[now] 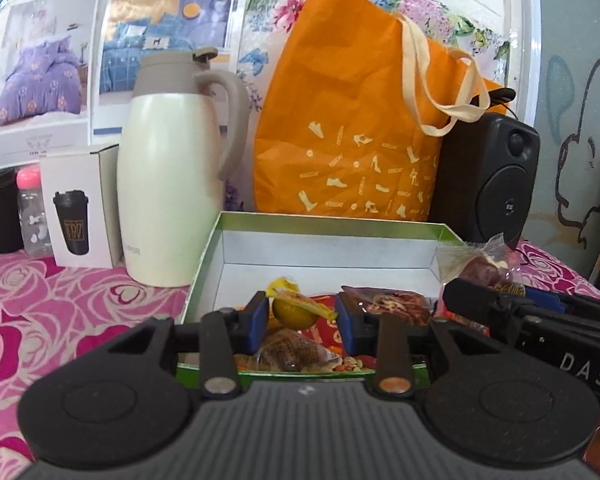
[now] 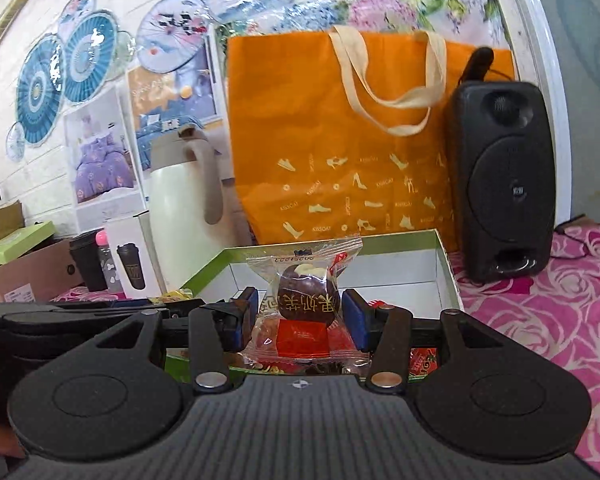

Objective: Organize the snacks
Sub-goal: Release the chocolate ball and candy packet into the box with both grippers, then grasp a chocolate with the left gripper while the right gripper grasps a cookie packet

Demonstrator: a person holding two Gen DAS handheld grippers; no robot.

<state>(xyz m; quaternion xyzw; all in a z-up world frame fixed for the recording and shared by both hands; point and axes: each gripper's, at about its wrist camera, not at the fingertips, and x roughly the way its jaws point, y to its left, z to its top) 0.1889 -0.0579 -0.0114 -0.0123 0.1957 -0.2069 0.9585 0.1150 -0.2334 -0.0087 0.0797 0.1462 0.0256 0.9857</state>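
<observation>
A green box [image 1: 324, 222] with a white inside stands open on the table and holds several wrapped snacks. My left gripper [image 1: 302, 322] is over its near end, jaws shut on a yellow wrapped sweet [image 1: 294, 308]. My right gripper [image 2: 300, 320] is over the same box [image 2: 446, 268], with a brown date snack in a clear wrapper [image 2: 306, 298] between its jaws, which stand close to the wrapper. That snack and the right gripper also show at the right of the left wrist view [image 1: 484, 268].
Behind the box stand a cream thermos jug [image 1: 172, 184], an orange tote bag [image 1: 352, 128] and a black speaker [image 1: 496, 184]. A white cup carton [image 1: 80, 208], a small bottle [image 1: 32, 212] and a black cup [image 1: 0, 208] are at the left. Pink rose tablecloth [image 2: 540, 320].
</observation>
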